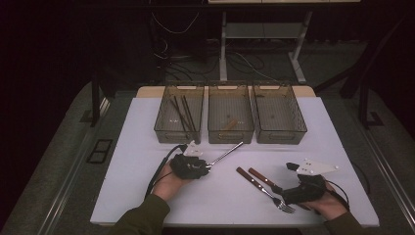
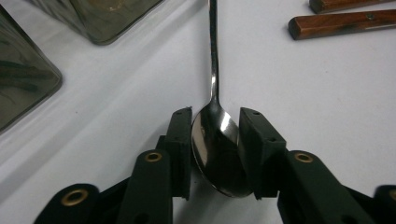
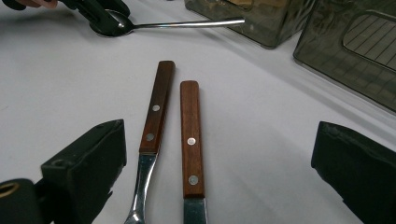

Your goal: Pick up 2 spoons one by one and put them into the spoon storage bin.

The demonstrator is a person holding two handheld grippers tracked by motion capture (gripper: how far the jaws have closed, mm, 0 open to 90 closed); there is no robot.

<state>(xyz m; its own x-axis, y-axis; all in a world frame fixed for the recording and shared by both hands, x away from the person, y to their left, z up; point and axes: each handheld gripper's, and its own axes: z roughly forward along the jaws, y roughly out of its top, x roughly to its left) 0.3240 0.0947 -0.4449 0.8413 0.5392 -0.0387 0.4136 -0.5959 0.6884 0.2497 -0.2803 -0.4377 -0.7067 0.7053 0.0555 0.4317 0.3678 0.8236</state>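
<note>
left gripper view: jaws clasp spoon (image 2: 219, 154)

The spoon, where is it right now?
In the high view the spoon lies left of centre on the white table, its bowl between the left gripper's fingers, its handle pointing toward the middle bin.

Olive-green sleeves (image 1: 142, 218), black grippers with brass-ringed holes (image 2: 74, 196), grey three-cornered top plates (image 1: 315, 168), black trailing cables (image 1: 161, 169)
</note>
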